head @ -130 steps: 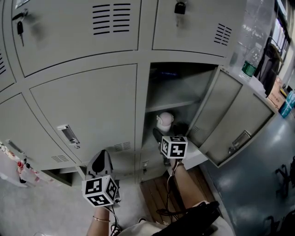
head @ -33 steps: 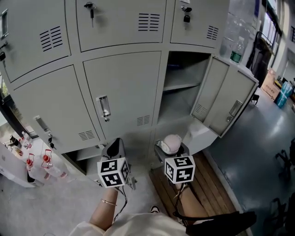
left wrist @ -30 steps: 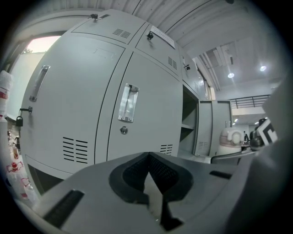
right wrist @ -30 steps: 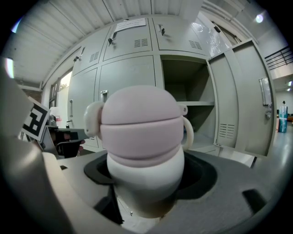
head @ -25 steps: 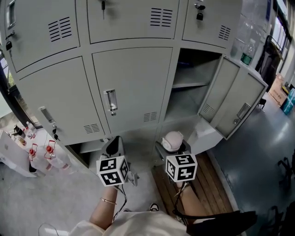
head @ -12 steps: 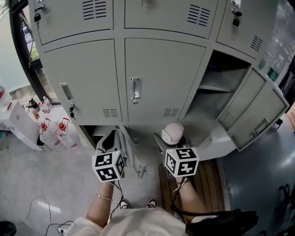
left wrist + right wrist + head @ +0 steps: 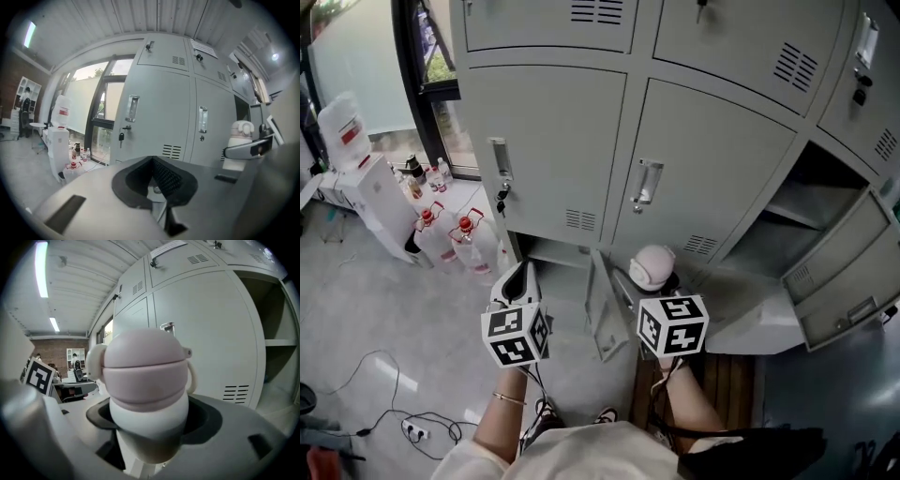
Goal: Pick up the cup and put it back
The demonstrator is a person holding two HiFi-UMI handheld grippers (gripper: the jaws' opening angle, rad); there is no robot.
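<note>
So the right gripper (image 7: 656,284) has the cup (image 7: 145,394) clamped between its jaws. They're spread pretty wide, since the cup's white body fills the whole gap, and the pinkish domed lid with its side loop sticks up above them. The cup is upright, up in the air in front of the bottom row of the grey lockers (image 7: 581,141), not resting on any shelf. The left gripper (image 7: 157,177) has nothing in it; its jaws are pressed together, and it hangs in front of the lockers as well, a bit further toward the window end of the row than the cup. From the left gripper view you can see the cup off to the side, level with the lower locker doors. At the far end of the lockers from the window, one big door (image 7: 844,291) is swung open, showing bare shelves inside. A small flap (image 7: 602,305) at the foot of the lockers hangs open just beside the cup. On the floor at the window end of the lockers there are a few red-capped bottles (image 7: 459,234) and a white water dispenser (image 7: 366,192).
</note>
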